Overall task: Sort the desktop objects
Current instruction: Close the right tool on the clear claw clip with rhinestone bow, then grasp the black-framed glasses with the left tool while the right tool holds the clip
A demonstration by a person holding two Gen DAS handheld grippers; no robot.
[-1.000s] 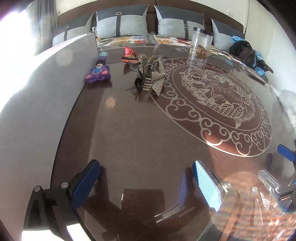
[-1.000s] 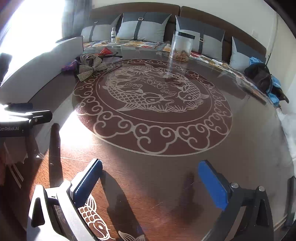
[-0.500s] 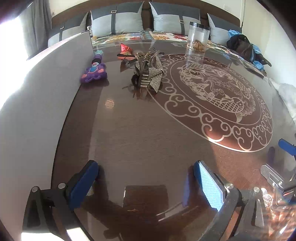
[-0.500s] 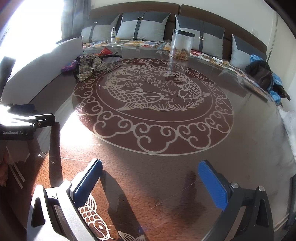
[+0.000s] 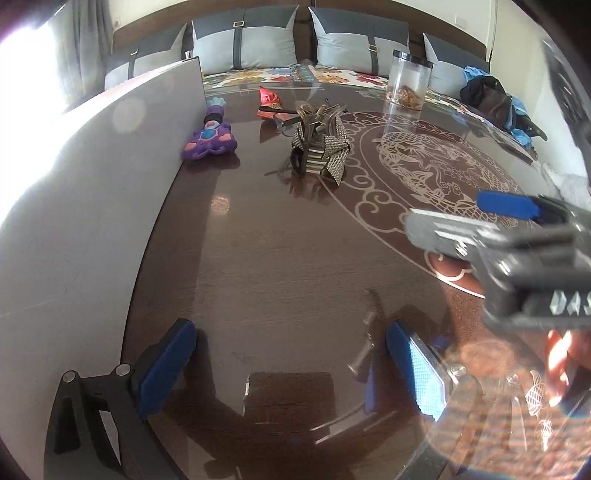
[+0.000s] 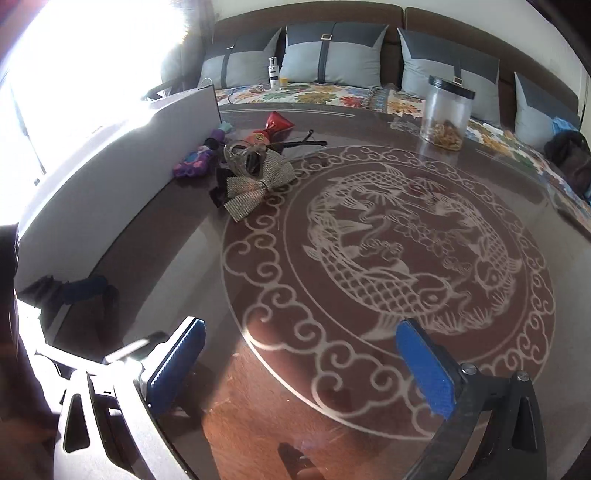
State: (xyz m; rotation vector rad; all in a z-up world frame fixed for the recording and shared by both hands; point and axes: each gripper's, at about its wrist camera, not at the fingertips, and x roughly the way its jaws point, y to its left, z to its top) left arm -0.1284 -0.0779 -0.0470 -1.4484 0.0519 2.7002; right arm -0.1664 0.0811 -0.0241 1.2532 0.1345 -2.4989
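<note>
Looks like a home living or dining room. Shown by a long brown sofa (image 6: 443,22) lined with grey cushions (image 6: 332,51) over a floral seat cover (image 6: 325,96), a glossy dark table (image 6: 369,369) inlaid with a koi medallion (image 6: 399,258), and bright window light at the left.

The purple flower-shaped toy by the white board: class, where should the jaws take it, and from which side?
Grip the purple toy across its narrow dark neck, coming from above: it lies flat, its flower end is broad, and the white board crowds one side.
</note>
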